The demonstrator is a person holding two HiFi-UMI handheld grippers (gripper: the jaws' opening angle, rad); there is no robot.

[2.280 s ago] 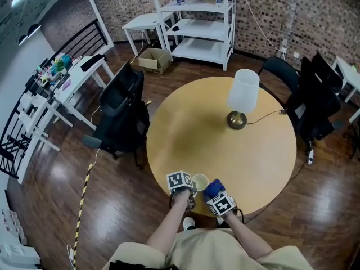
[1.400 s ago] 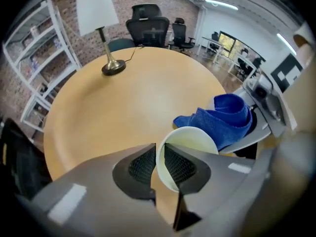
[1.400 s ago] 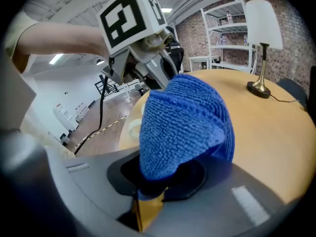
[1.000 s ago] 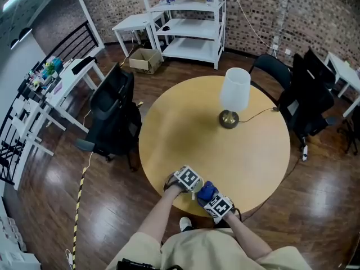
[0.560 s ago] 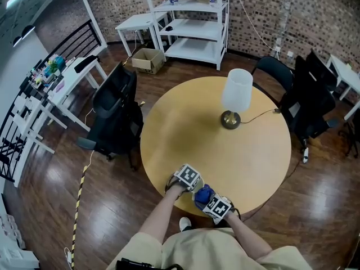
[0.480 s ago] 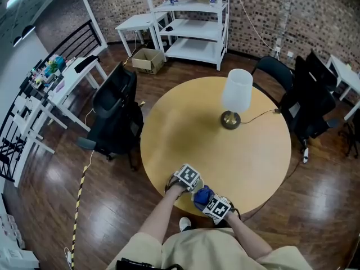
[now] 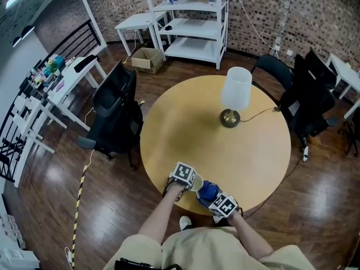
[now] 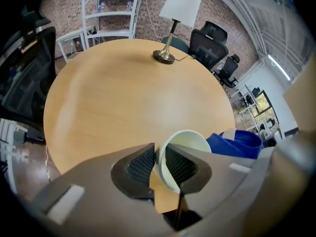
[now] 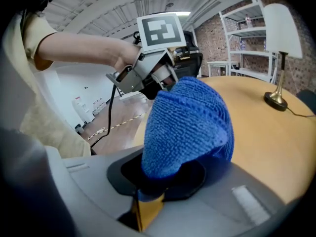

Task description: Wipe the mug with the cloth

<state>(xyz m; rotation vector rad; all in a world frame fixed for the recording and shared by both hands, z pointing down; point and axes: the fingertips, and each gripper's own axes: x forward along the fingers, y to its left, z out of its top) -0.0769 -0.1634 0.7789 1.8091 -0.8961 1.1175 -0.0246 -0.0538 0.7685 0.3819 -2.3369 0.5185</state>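
A pale, cream mug [image 8: 193, 140] is tipped on its side, its rim caught between the fingers of my left gripper [image 8: 159, 163], one inside and one outside; the jaws are closing on it. From the head view the mug [image 7: 196, 182] shows just above the table's near edge, beside the left gripper [image 7: 189, 180]. My right gripper [image 9: 160, 184] is shut on a bunched blue cloth [image 9: 190, 120]. The cloth [image 7: 208, 190] sits right next to the mug's open mouth, with the right gripper [image 7: 217, 200] behind it. In the right gripper view the cloth hides the mug.
The round wooden table [image 7: 225, 151] carries a lamp [image 7: 235, 94] with a white shade at its far side, its cord trailing off to the right. Black office chairs [image 7: 115, 117] stand around the table. White shelving [image 7: 194, 21] is at the back.
The right gripper and cloth have drawn slightly right, away from the left gripper, so the mug's mouth shows between them again. The left gripper has shifted a little left.
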